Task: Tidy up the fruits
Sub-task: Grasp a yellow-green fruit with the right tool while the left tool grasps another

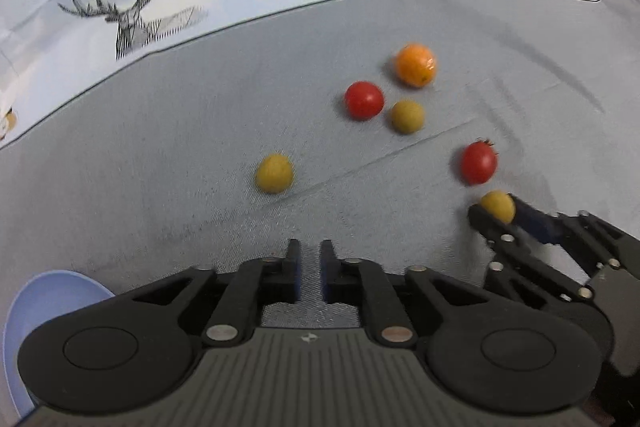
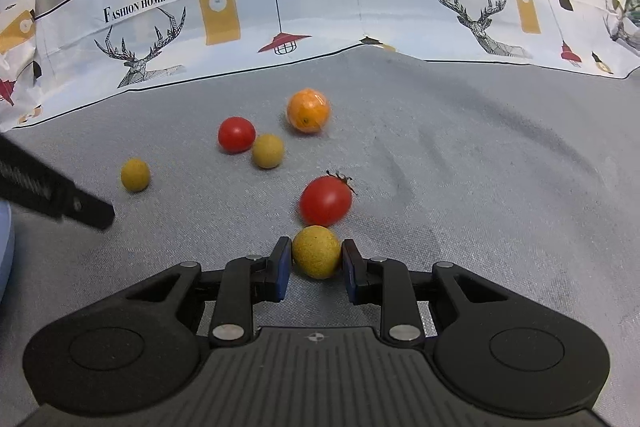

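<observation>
Fruits lie scattered on the grey surface [image 2: 460, 187]: the right gripper [image 2: 316, 259] is clamped on a near yellow fruit [image 2: 316, 257], a stemmed tomato [image 2: 326, 200] just beyond it, farther off an orange [image 2: 308, 111], while the left gripper [image 1: 310, 259], empty, is closed beside a blue bowl [image 1: 36, 303].

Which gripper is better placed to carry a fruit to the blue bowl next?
Right: the right gripper is already shut on a yellow fruit. The left gripper is shut and empty, though the blue bowl lies beside it.
</observation>
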A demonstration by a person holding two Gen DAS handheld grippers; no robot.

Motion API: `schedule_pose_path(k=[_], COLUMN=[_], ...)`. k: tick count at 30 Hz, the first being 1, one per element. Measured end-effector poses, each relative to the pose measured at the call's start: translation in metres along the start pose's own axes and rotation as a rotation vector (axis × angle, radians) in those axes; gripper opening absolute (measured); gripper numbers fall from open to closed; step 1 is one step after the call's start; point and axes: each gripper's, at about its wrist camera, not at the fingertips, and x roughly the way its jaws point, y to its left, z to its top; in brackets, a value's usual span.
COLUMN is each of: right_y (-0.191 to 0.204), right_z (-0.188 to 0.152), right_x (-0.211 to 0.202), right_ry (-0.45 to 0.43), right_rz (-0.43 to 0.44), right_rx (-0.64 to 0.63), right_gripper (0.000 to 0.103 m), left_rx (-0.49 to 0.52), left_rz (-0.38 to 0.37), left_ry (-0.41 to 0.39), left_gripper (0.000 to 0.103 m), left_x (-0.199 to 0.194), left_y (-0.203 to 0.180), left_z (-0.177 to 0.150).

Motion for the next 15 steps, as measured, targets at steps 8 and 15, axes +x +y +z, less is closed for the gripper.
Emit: schedule_pose_path(k=[8, 15], right_y=[0.001, 0.005], right_z=[0.000, -0.001], right_x=[0.004, 0.006], right_ry=[-0.010, -0.022], right_rz=[-0.010, -0.026], right_rx=[-0.015, -0.039], right_gripper=[0.028, 0.029], left_rx=[-0.100, -0.088], left_rz=[0.001, 0.006], left_ry=[-0.026, -0.019], left_gripper=[0.075, 0.028], left_x=[0.025, 0.043], left_y=[0.017, 0.016], left_z=[0.034, 0.051])
